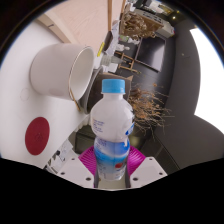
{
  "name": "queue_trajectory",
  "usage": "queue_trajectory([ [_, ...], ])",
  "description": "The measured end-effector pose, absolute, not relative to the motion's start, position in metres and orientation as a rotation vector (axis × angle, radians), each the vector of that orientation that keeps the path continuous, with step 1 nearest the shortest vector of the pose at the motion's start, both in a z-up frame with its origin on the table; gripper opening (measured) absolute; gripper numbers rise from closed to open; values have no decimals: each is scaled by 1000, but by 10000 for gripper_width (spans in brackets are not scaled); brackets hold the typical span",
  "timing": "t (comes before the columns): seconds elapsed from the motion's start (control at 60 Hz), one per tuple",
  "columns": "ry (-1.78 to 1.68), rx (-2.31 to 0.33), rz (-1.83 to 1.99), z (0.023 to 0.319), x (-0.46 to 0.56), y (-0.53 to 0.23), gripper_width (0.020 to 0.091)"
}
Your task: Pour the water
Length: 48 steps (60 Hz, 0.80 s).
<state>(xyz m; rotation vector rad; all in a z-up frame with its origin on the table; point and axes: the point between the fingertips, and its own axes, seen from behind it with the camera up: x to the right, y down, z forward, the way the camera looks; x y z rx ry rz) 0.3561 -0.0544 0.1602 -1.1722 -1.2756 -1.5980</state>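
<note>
A clear plastic water bottle [112, 122] with a light blue cap and a white label stands upright between my fingers, lifted off the table. My gripper [112, 158] is shut on the bottle; both magenta pads [90, 156] press its lower body. Just beyond the bottle, up and to the left, a white mug [62, 70] appears with its open mouth turned towards the bottle's cap. The bottle's cap sits close to the mug's rim without touching it.
The white table [35, 105] carries a round red sticker [37, 133] near my left finger. A brown straw-like nest [148, 102] and dark shelving [150, 50] lie beyond the bottle to the right. A bright window glows at the far right.
</note>
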Motion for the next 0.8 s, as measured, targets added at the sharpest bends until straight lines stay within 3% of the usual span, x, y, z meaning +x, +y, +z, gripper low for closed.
queue_trajectory([
  [0.15,-1056,-1380,-1396,171,366,-59,349],
  [0.35,-440,-1735,-740,178,374,-71,352],
  [0.533,-94,-1892,-277,132,370,-71,353],
  [0.8,-41,-1948,-67,63,351,-69,364],
])
